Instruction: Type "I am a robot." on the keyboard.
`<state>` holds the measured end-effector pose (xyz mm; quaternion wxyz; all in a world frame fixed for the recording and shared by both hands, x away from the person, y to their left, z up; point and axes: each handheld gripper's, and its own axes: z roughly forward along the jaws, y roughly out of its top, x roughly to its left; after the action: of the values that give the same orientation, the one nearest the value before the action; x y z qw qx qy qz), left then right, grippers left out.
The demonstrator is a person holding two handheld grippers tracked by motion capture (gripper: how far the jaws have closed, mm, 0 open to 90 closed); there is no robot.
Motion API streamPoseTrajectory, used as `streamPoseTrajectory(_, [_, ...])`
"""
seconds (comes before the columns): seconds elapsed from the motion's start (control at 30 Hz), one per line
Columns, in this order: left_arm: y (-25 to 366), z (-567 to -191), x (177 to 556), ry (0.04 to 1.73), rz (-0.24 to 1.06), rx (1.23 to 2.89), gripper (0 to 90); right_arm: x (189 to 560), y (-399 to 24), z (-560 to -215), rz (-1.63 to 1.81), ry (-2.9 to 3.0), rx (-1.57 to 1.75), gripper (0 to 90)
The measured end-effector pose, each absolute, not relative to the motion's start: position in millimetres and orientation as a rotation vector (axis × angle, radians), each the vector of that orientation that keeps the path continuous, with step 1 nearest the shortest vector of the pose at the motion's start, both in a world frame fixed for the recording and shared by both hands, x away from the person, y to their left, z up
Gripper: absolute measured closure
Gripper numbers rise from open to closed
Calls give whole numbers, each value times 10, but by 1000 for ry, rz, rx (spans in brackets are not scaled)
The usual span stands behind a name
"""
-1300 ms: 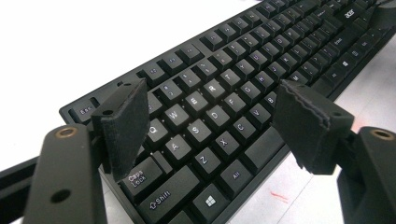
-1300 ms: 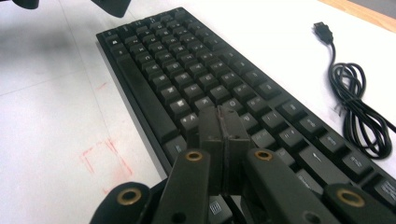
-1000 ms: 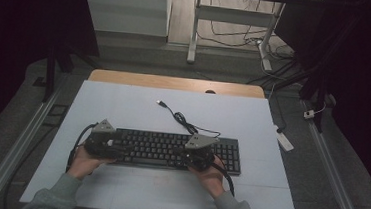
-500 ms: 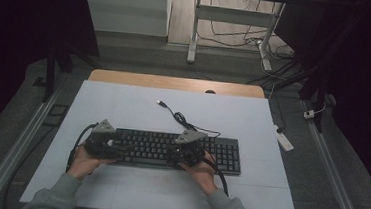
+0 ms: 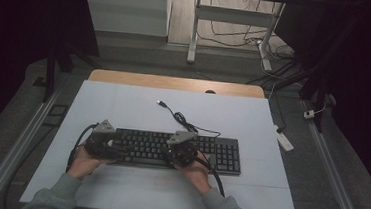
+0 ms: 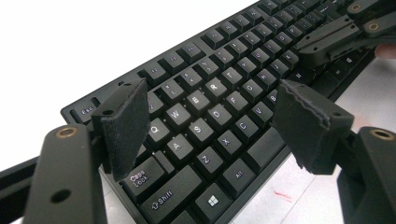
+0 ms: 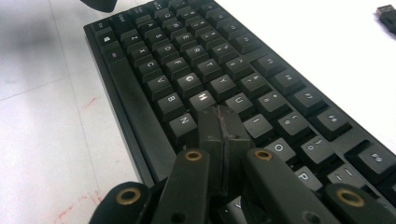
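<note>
1. A black wired keyboard (image 5: 170, 151) lies flat on the white surface (image 5: 123, 109), its long side running across in front of the person.
2. Left gripper (image 6: 212, 126): jaws stand wide apart, nothing between the pads. In the left gripper view the letter block (Q, W, E, A, S, D, Z, X) shows in the gap between them, with Caps Lock and Shift just under the jaw at the left of that view.
3. From the high view the left gripper (image 5: 101, 143) sits at the keyboard's left end, with the left hand (image 5: 82, 162) behind it on the near side.
4. Right gripper (image 7: 223, 122): jaws pressed together, pad against pad, holding nothing.
5. The closed jaw tips sit at the J key position: H lies just ahead and to the left of them, U just ahead, N to the left, the spacebar (image 7: 140, 112) farther left. I cannot tell whether the tips press the key or only rest above it.
6. From the high view the right gripper (image 5: 180, 151) is over the keyboard's middle, the right hand (image 5: 195, 173) behind it.
7. The keyboard's cable (image 5: 184, 122) runs off the far edge, well beyond both sets of jaws, and ends in a USB plug (image 5: 161, 103) lying loose on the surface.
8. The right gripper's linkage shows at the upper right of the left gripper view, over the keys past the right-hand jaw.
</note>
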<state>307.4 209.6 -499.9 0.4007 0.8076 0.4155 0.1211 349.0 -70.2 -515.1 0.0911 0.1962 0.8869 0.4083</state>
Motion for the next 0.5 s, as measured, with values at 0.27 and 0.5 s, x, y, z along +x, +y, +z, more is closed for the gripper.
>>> streamPoseTrajectory(0.27, [2094, -5002, 3074, 1049, 305, 2045, 272, 3477, -656, -5172, 1194, 2653, 560, 894])
streamPoseTrajectory(0.5, [2093, -5002, 3072, 1046, 305, 2048, 272, 3468, -629, -5187, 1183, 2658, 555, 894])
